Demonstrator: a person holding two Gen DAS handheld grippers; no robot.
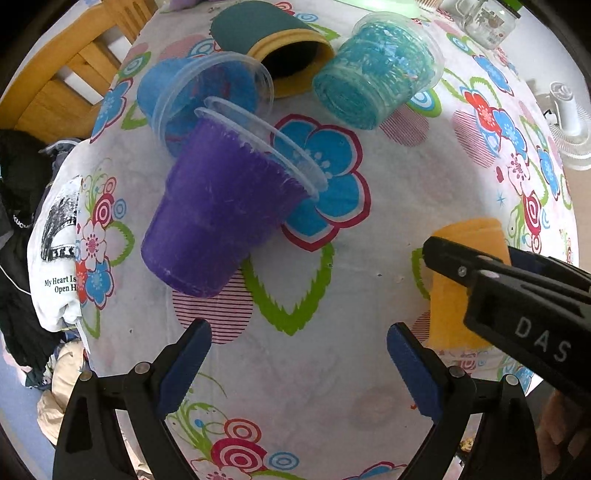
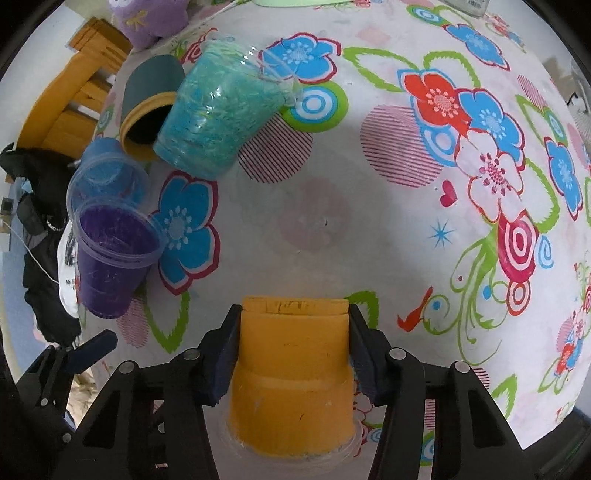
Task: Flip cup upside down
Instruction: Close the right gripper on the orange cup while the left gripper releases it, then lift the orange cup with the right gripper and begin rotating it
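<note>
The right gripper (image 2: 293,354) has its jaws clamped on the sides of the orange cup (image 2: 291,373), which sits at 6 o'clock in the right wrist view. The cup's narrow base points up and away, and its clear rim lies at the bottom against the flowered counter (image 2: 369,206), partly cut off by the frame edge and the gripper body. In the left wrist view only a slice of that orange cup (image 1: 456,295) shows at 4 o'clock; the rest is hidden behind the right gripper's black arm.

The left gripper (image 1: 299,365) hovers above bare cloth with its jaws apart, holding nothing.

At 10 o'clock in the left view a purple cup (image 1: 221,218) stands tilted, overlapping a blue cup (image 1: 207,96) behind it; whether they touch cannot be told. A teal cup (image 1: 376,70) lies on its side at 1 o'clock, just beside a dark green cup (image 1: 266,29) with a yellow rim, whose interior is too dark to read. A glass jar (image 1: 487,18) at the top edge is cropped.
</note>
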